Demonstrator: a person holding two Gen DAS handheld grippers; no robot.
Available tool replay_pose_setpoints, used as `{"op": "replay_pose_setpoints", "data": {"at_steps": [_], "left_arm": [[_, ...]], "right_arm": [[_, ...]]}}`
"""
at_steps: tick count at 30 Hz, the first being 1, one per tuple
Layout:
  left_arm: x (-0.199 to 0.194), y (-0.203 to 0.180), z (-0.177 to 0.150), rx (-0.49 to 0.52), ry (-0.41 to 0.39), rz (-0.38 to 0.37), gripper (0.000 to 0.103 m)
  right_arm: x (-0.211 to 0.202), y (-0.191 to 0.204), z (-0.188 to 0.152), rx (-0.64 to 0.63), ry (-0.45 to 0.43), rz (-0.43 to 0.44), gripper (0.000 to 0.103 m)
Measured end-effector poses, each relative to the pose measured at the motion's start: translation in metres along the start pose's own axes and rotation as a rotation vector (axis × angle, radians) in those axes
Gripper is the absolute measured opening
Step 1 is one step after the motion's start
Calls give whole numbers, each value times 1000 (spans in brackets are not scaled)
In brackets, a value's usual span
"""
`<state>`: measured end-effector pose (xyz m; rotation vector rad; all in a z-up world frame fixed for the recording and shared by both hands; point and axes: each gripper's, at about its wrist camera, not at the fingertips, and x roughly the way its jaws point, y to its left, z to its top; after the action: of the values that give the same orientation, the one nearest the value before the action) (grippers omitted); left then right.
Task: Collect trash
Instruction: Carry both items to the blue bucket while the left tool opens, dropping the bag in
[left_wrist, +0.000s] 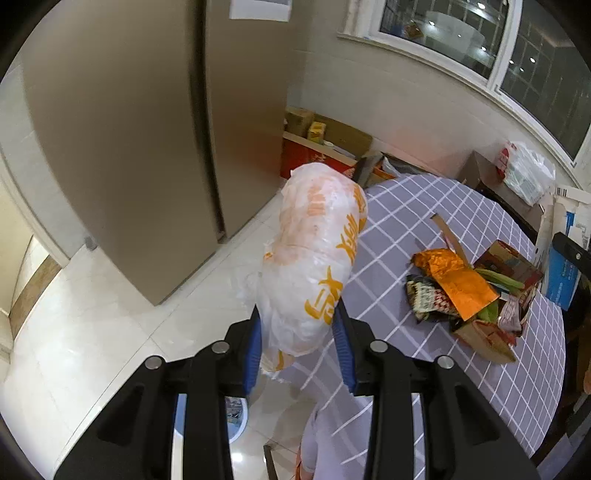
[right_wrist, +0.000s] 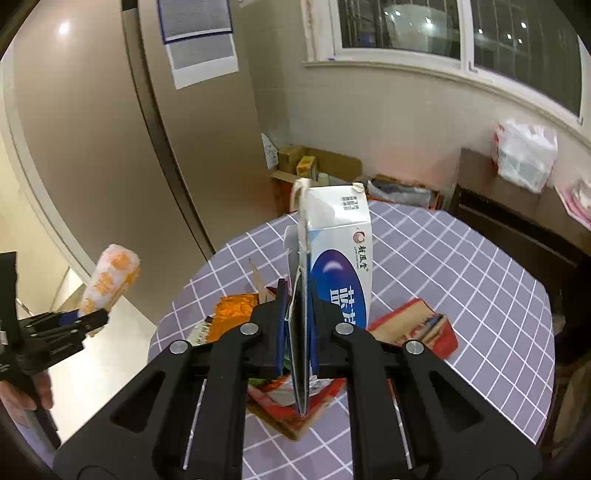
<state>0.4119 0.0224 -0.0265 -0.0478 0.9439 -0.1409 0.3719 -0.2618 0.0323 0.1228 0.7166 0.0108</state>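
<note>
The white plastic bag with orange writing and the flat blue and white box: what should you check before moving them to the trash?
1. Left claw pinches the white plastic bag with orange writing: ok.
2. Right claw is shut on the flattened blue and white carton box: ok.
3. Bag hangs clear of the round table with the grey checked cloth: ok, it hangs beside the edge.
4. Trash bin ready: cannot tell, only a blue rim peeks out below the left claw.
5. Table cleared: not ok, the orange foil wrapper and red cardboard box remain.
</note>
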Motion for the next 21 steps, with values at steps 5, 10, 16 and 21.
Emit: {"op": "replay_pose_setpoints", "data": {"at_steps": [5,10,16,21], "left_arm": [[-22,28,-10,-41,-29,42,34],[-43,51,-18,-72,-61,72,34],[-65,73,-24,-106,-99,101,34],[-80,88,-32,-127,-124,135,34]], "right_arm": [[-6,26,1,-47,-40,-24,10],[-14,49,7,-94,-86,-50,10],[-22,67,15,-116,-121,-48,10],[-22,90,14,-151,-104,14,10]]}}
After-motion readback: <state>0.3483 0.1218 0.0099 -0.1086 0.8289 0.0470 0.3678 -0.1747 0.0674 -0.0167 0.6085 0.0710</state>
